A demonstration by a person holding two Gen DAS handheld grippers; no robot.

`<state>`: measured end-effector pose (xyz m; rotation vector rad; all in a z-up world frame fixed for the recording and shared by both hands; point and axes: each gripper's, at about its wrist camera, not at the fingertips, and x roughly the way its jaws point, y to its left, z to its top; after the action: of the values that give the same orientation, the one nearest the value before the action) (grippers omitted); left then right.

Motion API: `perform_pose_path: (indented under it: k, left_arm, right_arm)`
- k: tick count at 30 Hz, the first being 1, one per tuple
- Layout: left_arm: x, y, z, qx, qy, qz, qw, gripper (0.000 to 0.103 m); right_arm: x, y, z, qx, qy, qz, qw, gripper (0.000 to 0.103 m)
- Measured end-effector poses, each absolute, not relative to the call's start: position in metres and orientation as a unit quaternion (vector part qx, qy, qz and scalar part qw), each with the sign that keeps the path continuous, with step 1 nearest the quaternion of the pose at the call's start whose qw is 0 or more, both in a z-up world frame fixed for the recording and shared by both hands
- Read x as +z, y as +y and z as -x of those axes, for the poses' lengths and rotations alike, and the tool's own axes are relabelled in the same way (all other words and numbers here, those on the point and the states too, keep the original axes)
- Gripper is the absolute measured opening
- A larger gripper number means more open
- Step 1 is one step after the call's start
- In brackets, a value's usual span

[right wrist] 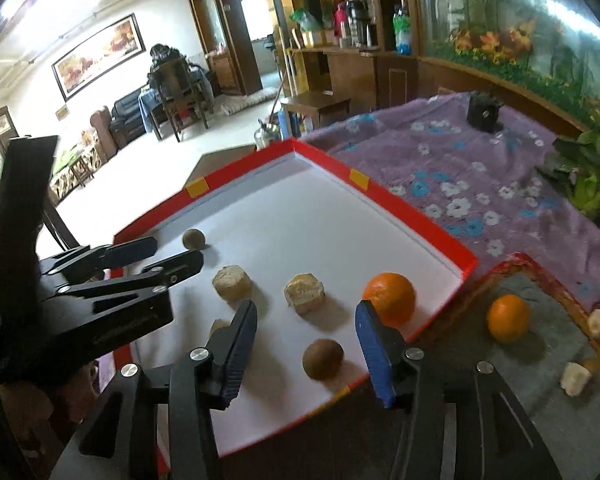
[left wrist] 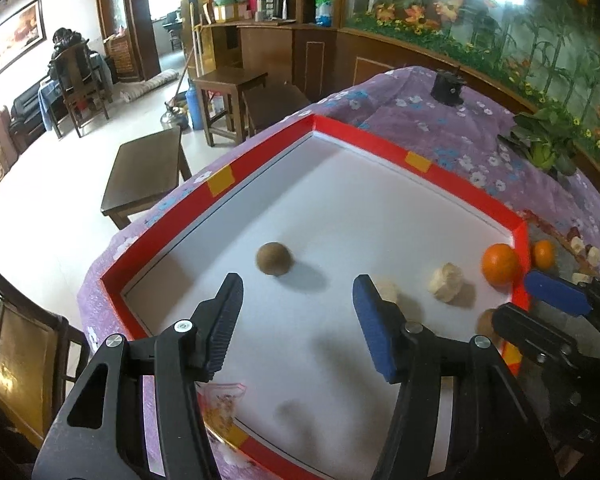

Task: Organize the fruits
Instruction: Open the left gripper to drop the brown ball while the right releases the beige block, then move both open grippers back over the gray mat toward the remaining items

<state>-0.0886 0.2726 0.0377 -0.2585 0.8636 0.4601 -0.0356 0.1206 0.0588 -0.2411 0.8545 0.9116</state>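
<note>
Holding both claws above the near end of the tray (right wrist: pixel 432 240), I have my right claw (right wrist: pixel 306 336) spread, with nothing pinched; a brown kiwi (right wrist: pixel 323 359) lies on the tray floor between its fingers, untouched. My left claw (left wrist: pixel 298 304) is also spread and empty, hanging over bare white floor.

Handling notes, nearest first:

1. Kiwi: small, rounded, dull fuzzy skin. I judge it light and slightly soft. Take hold across its widest part with moderate pressure; it may roll away on the smooth floor.
2. Banana pieces (right wrist: pixel 305 293): pale, stubby chunks with rough cut faces, two side by side mid-tray. I judge these the most fragile and easily squashed. Pinch the curved sides gently, not the cut ends.
3. Orange (right wrist: pixel 390 297): glossy, round, firm-looking rind, resting just beside the tray's right wall. Probably the heaviest item here and inclined to slip; grip across the middle.
4. Second kiwi (left wrist: pixel 273 259): lies further in, apart from the others, slightly blurred.

The tray is a shallow cardboard box, white inside, with a red rim and yellow tape patches. Outside it, to the right, a grey mat (right wrist: pixel 540 380) with a red border holds another orange (right wrist: pixel 507 318) and more banana pieces. Everything rests on a purple flowered cloth (right wrist: pixel 480 168), soft and creased.
</note>
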Motion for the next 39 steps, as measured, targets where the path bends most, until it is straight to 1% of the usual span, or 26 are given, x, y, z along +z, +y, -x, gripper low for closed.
perform_pose_path:
  k: [4,6,7,8,14,20,26,33,39]
  left_arm:
    - [0.046,0.253,0.088,0.202,0.409,0.112,0.883,0.058]
    - [0.049,0.243,0.087,0.19,0.407,0.107,0.887,0.058]
    - [0.05,0.237,0.086,0.182,0.408,0.105,0.889,0.058]
    - [0.05,0.231,0.085,0.175,0.409,0.104,0.89,0.058]
    - [0.054,0.197,0.076,0.137,0.414,0.091,0.895,0.058]
    - [0.059,0.155,0.061,0.091,0.417,0.076,0.901,0.058]
    - [0.061,0.117,0.038,0.057,0.423,0.057,0.903,0.058]
    - [0.055,0.093,0.01,0.035,0.434,0.052,0.899,0.057]
    - [0.045,0.085,-0.007,0.029,0.449,0.045,0.892,0.057]
  right_arm:
    - [0.066,0.096,0.041,0.405,0.392,0.112,0.818,0.051]
    - [0.067,0.084,0.043,0.392,0.389,0.114,0.826,0.057]
    - [0.068,0.076,0.044,0.384,0.387,0.114,0.83,0.064]
    - [0.068,0.069,0.045,0.376,0.386,0.114,0.834,0.066]
    - [0.066,0.02,0.043,0.337,0.4,0.093,0.847,0.066]
    - [0.06,-0.029,0.043,0.285,0.412,0.1,0.86,0.066]
    - [0.057,-0.068,0.034,0.266,0.422,0.071,0.864,0.067]
    - [0.057,-0.091,0.024,0.264,0.418,0.05,0.868,0.067]
    - [0.049,-0.096,0.002,0.271,0.421,0.01,0.866,0.067]
